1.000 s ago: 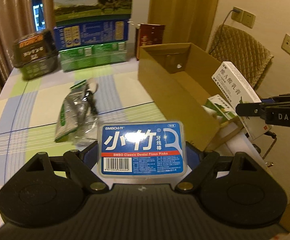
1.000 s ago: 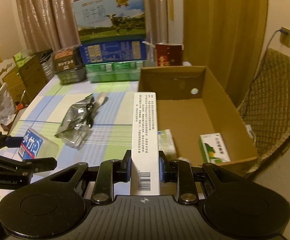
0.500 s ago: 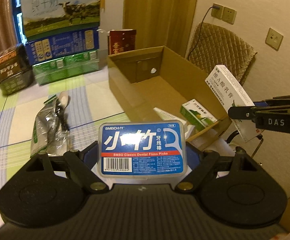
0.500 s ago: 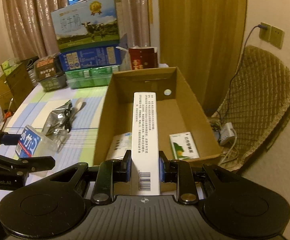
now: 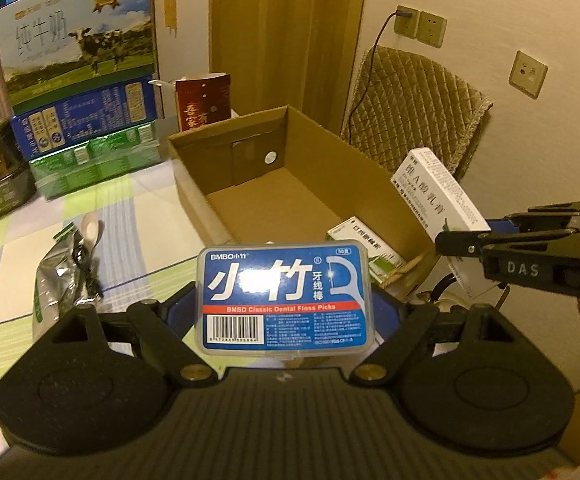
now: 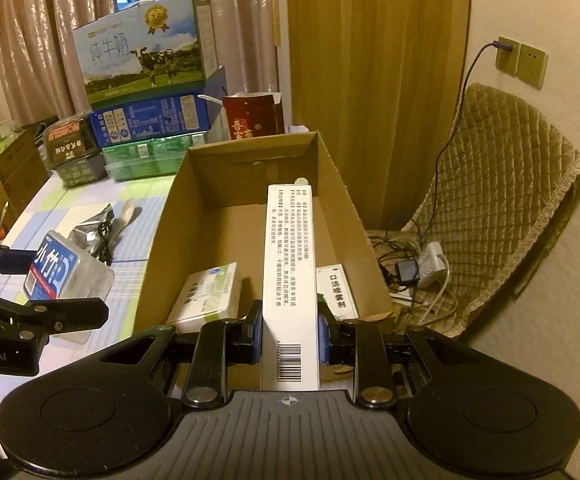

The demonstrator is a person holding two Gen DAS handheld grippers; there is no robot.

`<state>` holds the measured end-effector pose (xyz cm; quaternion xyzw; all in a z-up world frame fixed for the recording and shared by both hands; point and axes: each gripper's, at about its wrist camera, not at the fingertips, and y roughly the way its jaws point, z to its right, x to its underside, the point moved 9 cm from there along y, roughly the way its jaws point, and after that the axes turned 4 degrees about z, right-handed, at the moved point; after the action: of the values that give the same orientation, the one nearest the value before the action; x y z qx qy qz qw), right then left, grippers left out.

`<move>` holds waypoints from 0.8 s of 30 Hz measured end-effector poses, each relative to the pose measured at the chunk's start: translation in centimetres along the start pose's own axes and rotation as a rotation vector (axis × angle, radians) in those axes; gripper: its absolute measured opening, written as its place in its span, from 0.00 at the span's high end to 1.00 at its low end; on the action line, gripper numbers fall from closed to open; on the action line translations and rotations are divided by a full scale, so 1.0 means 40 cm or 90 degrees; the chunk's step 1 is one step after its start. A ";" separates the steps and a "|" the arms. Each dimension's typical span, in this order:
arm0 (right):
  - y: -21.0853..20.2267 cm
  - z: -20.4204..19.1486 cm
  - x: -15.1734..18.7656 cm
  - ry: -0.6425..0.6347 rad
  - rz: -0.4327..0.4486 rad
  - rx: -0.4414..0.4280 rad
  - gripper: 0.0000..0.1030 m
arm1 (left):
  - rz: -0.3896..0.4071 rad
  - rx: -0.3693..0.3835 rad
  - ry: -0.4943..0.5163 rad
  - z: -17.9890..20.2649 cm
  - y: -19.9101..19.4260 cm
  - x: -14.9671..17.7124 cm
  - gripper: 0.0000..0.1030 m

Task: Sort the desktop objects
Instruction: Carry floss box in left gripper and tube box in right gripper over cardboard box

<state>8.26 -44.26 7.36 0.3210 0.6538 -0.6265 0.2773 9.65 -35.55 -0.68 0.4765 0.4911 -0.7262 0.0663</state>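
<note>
White carton (image 6: pixel 289 276) clamped between right fingers (image 6: pixel 253 336) (over the box (image 6: pixel 162 236)).

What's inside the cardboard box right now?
Inside the cardboard box two small medicine cartons lie on the floor: a green-and-white one at near left and a white one at near right. The long white carton in the right tongs hides the strip between them.
</note>
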 end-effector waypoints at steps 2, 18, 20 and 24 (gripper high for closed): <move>0.007 0.008 -0.007 0.001 0.001 -0.001 0.78 | -0.001 0.002 0.002 0.012 0.010 -0.010 0.20; 0.096 0.079 -0.059 0.018 -0.010 -0.002 0.78 | -0.020 0.028 0.027 0.072 0.128 -0.060 0.20; 0.105 0.084 -0.059 0.018 -0.013 0.000 0.78 | -0.023 0.030 0.028 0.075 0.141 -0.060 0.20; 0.125 0.093 -0.060 0.022 -0.016 0.001 0.78 | -0.027 0.032 0.030 0.074 0.164 -0.064 0.20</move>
<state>13.48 -48.10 5.77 0.3239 0.6620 -0.6248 0.2579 12.88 -42.14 -2.82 0.4846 0.4841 -0.7281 0.0275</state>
